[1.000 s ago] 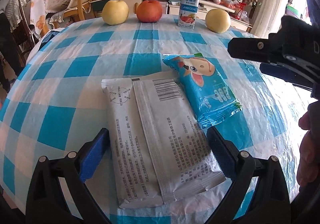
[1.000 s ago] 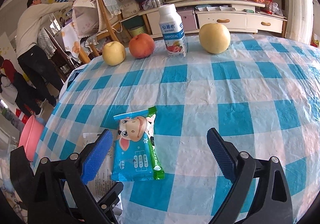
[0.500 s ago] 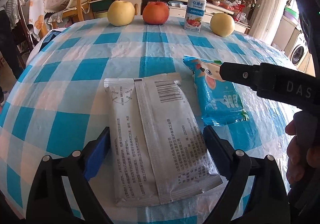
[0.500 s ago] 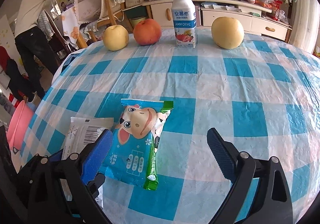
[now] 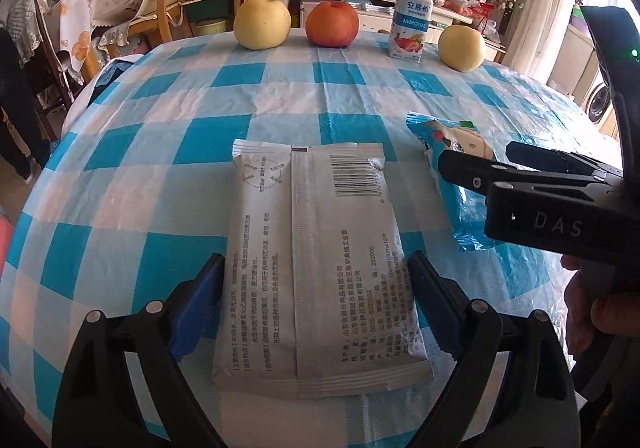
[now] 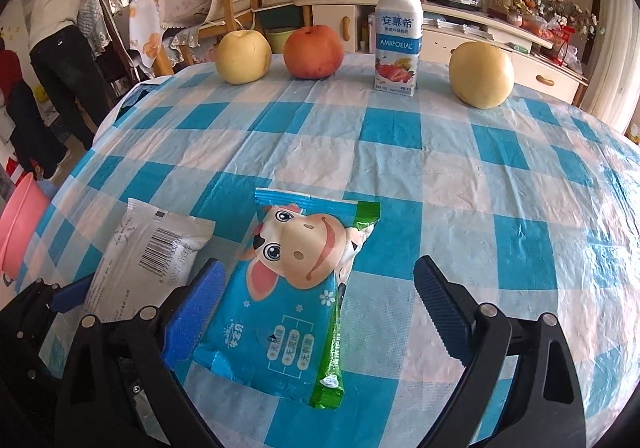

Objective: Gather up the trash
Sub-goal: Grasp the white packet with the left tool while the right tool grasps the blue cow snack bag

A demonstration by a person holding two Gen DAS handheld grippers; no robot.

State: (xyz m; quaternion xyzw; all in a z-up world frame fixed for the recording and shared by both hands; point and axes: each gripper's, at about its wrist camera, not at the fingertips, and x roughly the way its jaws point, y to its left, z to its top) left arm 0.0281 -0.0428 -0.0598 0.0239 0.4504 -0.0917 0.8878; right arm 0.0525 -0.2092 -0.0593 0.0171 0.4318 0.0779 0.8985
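A grey foil packet (image 5: 316, 248) with a barcode lies flat on the blue-checked tablecloth (image 5: 168, 184). My left gripper (image 5: 314, 304) straddles its near half. The blue pads (image 5: 196, 304) stand right at its long edges, and the packet rests undented. To its right lies a blue packet with a cartoon cow (image 6: 292, 288). My right gripper (image 6: 318, 308) is open around it, with the left pad near its edge and a wide gap on the right. The right gripper (image 5: 520, 176) hides part of the blue packet (image 5: 440, 140) in the left wrist view. In the right wrist view the grey packet (image 6: 152, 252) lies beside the left gripper's pad (image 6: 64, 296).
Along the table's far edge stand a yellow apple (image 6: 243, 56), a red apple (image 6: 314, 52), a yoghurt bottle (image 6: 398, 36) and another yellow apple (image 6: 480, 74). A person (image 6: 68, 28) stands at back left by chairs. A pink basin (image 6: 16, 228) sits below the table's left edge.
Both grippers have moved forward over their packets. The right one came down and rolled until the blue packet lay between its fingers. The left jaws narrowed a little around the grey packet.
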